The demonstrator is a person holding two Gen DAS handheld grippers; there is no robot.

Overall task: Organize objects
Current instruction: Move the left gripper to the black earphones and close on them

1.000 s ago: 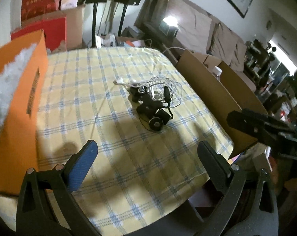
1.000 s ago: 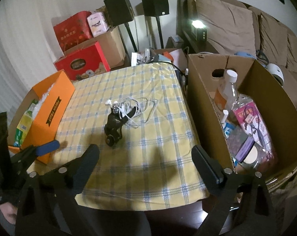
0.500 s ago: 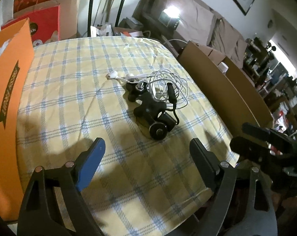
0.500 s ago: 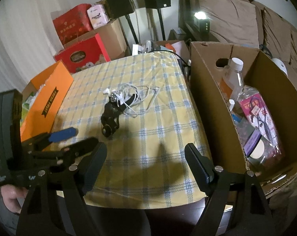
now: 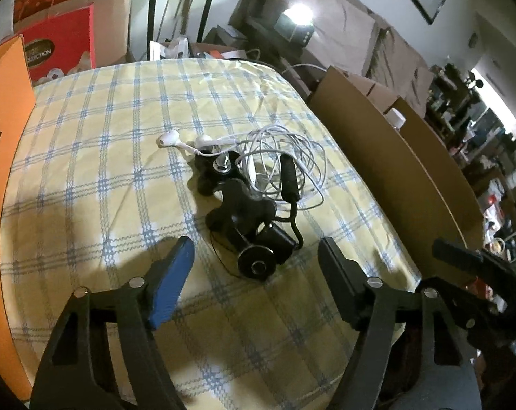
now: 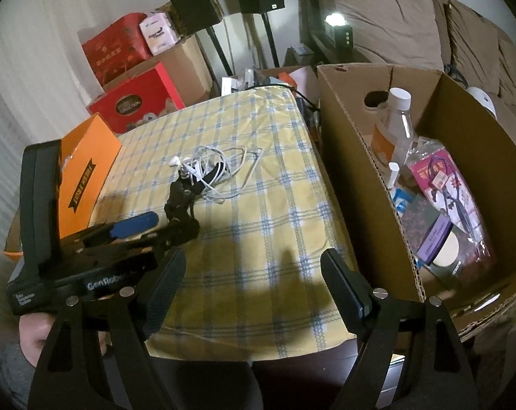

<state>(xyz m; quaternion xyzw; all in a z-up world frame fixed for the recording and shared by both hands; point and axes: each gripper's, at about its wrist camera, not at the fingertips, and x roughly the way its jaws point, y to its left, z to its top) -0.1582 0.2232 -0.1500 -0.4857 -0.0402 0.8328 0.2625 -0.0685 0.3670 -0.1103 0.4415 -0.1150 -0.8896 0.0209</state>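
A black jointed mount lies mid-table on the yellow checked cloth, tangled with white wired earphones. My left gripper hovers just short of the mount's round end, which shows between the blue pad and the black finger. Its jaws are closing and the pads touch nothing. In the right wrist view the left gripper reaches the mount from the left. My right gripper stands open and empty over the table's near edge.
An orange box stands at the table's left edge. A large open cardboard box sits off the right edge, holding a clear bottle, a pink packet and other items. Red boxes and speakers stand behind.
My left gripper has come forward and down toward the black mount, and its jaws have narrowed. The right gripper has shifted slightly and narrowed a little. The mount and earphones have not moved.
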